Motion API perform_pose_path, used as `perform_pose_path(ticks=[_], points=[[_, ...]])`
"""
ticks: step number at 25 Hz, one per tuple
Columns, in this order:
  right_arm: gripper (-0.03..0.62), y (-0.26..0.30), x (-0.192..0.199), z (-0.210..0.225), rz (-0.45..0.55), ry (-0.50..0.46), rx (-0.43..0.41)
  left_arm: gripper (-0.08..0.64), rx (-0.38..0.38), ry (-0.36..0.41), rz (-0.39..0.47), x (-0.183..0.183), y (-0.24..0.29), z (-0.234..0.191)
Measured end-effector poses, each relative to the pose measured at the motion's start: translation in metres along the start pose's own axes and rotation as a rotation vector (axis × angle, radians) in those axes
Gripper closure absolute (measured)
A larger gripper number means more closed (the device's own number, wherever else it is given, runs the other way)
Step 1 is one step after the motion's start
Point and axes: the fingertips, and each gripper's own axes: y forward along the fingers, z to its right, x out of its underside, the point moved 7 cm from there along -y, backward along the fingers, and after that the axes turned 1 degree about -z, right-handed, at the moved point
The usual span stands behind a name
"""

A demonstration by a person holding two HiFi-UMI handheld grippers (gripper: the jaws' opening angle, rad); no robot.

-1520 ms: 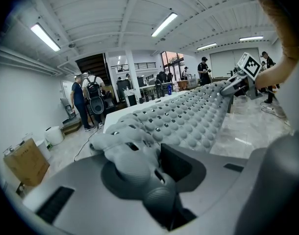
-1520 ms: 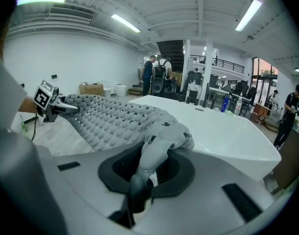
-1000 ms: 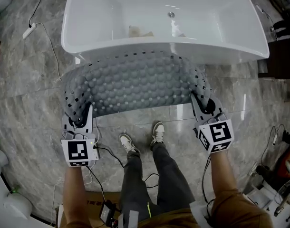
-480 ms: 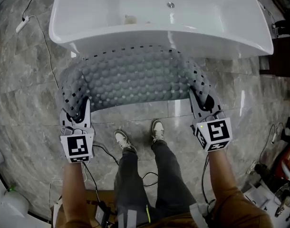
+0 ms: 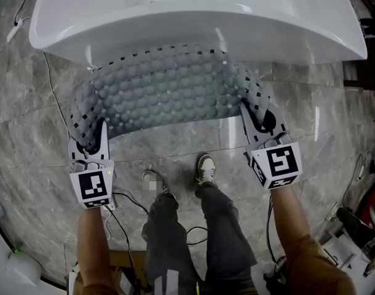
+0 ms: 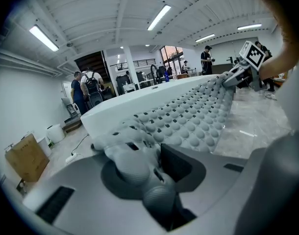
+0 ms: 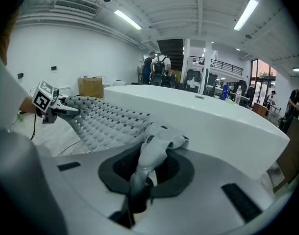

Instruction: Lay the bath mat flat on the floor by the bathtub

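Left claw (image 5: 91,141) is clenched on one end corner of the bath mat (image 5: 169,88), with rubber bunched between its jaws. Right claw (image 5: 260,120) grips the opposite corner the same way. The mat spans between them, bowed, above the grey stone floor (image 5: 34,121) and just in front of the white bathtub (image 5: 193,23).

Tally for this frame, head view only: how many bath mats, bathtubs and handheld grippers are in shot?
bath mat: 1
bathtub: 1
grippers: 2 (left gripper, right gripper, each shut on one end of the bath mat)
Total: 4
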Motion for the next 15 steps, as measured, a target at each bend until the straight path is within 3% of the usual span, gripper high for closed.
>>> perform_pose_path(ticks=[6,15], points=[[0.543,-0.025,-0.057,-0.013,0.018,0.065,-0.038,0.451,0.012,0.092,-0.052,-0.064,-0.052,-0.046],[0.543,-0.019,-0.045,-0.007,0.092,0.048,-0.101,0.451,0.001,0.149,-0.082,-0.066,-0.048,-0.046]])
